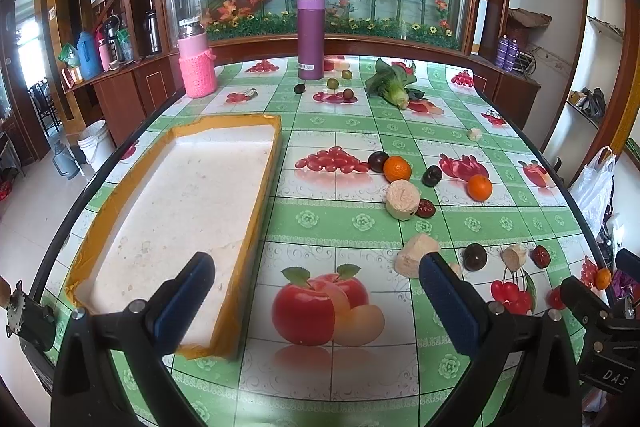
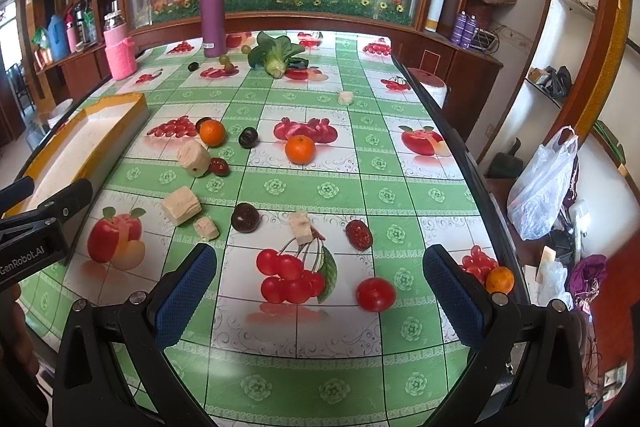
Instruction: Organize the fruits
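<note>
Holding both claws low over the table (image 1: pixel 328 227), you have each one spread wide with nothing between its pads.

Your left gripper (image 1: pixel 316 291) hangs above the near edge, its left finger (image 1: pixel 188 303) over the near right corner of the empty white tray (image 1: pixel 192 195) with the yellow rim, which runs away toward 11 o'clock. The fruit lies off toward 1 and 2 o'clock: a dark plum (image 1: pixel 378 161) touching an orange (image 1: pixel 397 169), a second plum (image 1: pixel 432 175), a second orange (image 1: pixel 479 187), and a red date (image 1: pixel 425 208) against a round pale foam piece (image 1: pixel 403 199). Nearer, just past your right finger (image 1: pixel 444 303), sit a foam block (image 1: pixel 416 254), a plum (image 1: pixel 475 257) and another date (image 1: pixel 541 256).

Your right gripper (image 2: pixel 320 291) is likewise open and empty. A red tomato (image 2: pixel 375 294) rests between its fingers, nearer the right one at about 1 o'clock. A small orange (image 2: pixel 499 279) sits just beyond the right finger (image 2: pixel 452 303) at 3 o'clock, by the table edge. At 12 o'clock stand a small foam cube (image 2: pixel 302 227) and a date (image 2: pixel 359 234); a plum (image 2: pixel 245 217) lies at 11 o'clock. The tray (image 2: pixel 116 115) is well apart, toward 10 o'clock.
</note>
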